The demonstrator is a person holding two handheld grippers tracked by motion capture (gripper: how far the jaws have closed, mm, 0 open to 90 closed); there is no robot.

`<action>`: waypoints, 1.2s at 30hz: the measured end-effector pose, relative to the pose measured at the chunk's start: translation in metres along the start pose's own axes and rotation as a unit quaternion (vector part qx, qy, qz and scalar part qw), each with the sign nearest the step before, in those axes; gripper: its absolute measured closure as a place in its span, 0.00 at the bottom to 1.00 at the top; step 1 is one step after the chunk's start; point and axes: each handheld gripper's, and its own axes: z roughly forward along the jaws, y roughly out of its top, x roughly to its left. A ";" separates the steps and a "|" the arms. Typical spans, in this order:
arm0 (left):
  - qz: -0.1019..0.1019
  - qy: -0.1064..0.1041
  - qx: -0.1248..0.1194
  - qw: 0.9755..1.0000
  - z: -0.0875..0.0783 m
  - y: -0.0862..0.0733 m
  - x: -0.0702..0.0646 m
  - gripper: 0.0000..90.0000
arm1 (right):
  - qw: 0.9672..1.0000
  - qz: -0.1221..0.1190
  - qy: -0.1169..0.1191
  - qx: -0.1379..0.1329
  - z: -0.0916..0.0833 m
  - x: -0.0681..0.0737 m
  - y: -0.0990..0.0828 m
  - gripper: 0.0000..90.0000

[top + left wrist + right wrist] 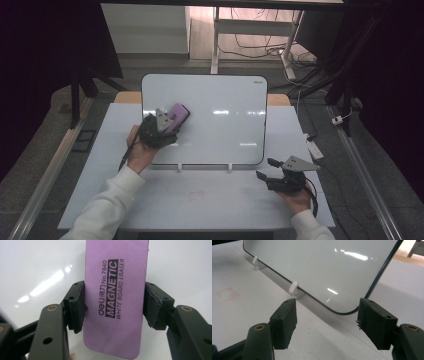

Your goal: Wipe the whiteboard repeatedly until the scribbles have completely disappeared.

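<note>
on the whiteboard (220, 107) — eraser (115, 300) in left claw (113, 307)

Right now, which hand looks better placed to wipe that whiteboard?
Probably the left. The left gripper is shut on the purple eraser, held against the whiteboard. The right gripper is open with nothing between its jaws, near the board's lower corner.

Beyond the white tabletop (210, 200), cables (260, 50) sprawl on the floor beside a white power strip (314, 148).
</note>
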 end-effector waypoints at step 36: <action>-0.006 0.013 0.020 1.000 -0.018 -0.056 0.002 0.45 | 1.000 -0.001 0.000 -0.002 0.000 0.000 0.001 0.35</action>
